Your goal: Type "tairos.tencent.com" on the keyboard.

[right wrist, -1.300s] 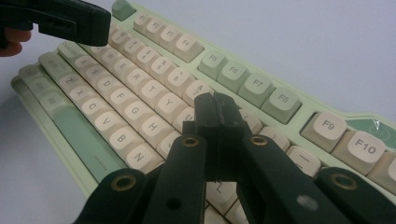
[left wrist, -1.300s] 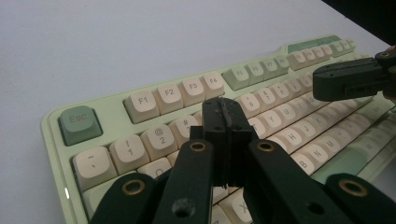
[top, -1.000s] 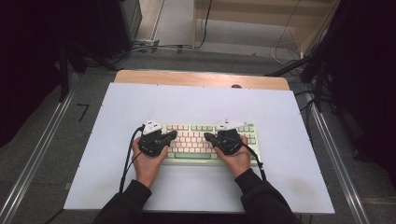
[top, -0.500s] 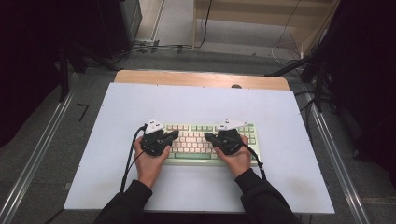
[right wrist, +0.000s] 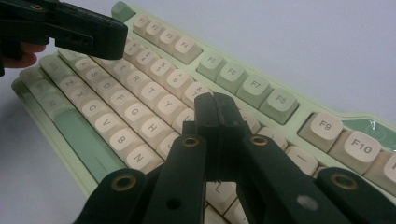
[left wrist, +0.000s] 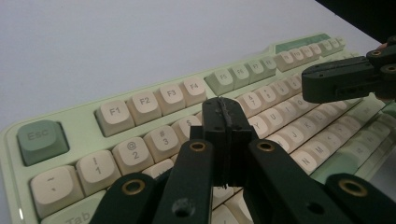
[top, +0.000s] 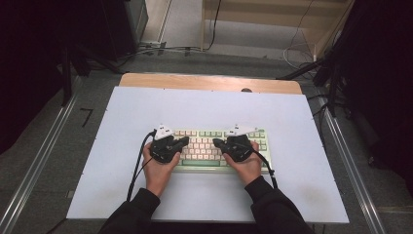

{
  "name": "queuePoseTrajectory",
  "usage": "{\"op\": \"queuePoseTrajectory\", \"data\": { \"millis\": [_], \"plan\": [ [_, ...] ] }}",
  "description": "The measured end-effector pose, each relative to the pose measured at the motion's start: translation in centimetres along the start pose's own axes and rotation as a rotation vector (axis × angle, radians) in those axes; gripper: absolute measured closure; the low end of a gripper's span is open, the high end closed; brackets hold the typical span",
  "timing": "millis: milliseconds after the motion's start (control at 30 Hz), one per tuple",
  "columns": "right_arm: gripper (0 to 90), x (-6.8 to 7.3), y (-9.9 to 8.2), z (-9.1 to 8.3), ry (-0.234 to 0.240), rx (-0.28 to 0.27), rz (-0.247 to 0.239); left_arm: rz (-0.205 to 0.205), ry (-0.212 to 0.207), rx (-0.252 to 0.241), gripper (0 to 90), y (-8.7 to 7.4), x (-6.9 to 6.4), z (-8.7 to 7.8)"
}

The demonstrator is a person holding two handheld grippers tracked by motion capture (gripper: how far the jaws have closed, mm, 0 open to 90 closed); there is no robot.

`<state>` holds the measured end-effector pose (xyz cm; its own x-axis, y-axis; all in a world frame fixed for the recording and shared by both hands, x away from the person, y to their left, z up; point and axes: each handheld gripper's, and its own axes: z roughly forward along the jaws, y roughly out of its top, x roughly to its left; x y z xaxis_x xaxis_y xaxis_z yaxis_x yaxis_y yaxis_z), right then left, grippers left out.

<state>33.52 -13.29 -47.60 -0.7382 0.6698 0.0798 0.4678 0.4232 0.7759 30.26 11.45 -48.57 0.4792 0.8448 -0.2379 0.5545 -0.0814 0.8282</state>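
Both grippers hover over the green keyboard (top: 214, 148) near the bench's front edge: left gripper (left wrist: 225, 122) pinched fully together above the number row, right gripper (right wrist: 215, 115) likewise closed, holding nothing.

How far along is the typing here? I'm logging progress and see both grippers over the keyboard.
Done: the keyboard lies square on the white table, and both grippers are shut. In hand: the left gripper hangs above the number row near 4 and 5, and the right gripper near the 8 key. Left: which keys have been pressed cannot be told.
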Motion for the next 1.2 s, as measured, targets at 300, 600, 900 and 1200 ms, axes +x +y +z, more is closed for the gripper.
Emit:
{"op": "queuePoseTrajectory", "data": {
  "millis": [300, 600, 900, 1200],
  "plan": [
    [88.3, 0.0, 0.0, -0.1, 0.000, -0.001, 0.004, 0.015, 0.001, 0.028, 90.0, -0.1, -0.3, 0.8],
    [88.3, 0.0, 0.0, -0.1, -0.002, -0.001, 0.004, 0.030, 0.015, 0.049, 90.0, -0.1, -0.5, 1.2],
    [88.3, 0.0, 0.0, -0.1, -0.001, -0.001, 0.006, 0.052, 0.040, 0.086, 90.0, -0.2, -0.6, 1.6],
    [88.3, -0.3, 0.0, -0.3, -0.006, -0.009, 0.010, 0.039, 0.021, 0.045, 90.0, 0.1, -0.6, 1.0]
  ]
}}
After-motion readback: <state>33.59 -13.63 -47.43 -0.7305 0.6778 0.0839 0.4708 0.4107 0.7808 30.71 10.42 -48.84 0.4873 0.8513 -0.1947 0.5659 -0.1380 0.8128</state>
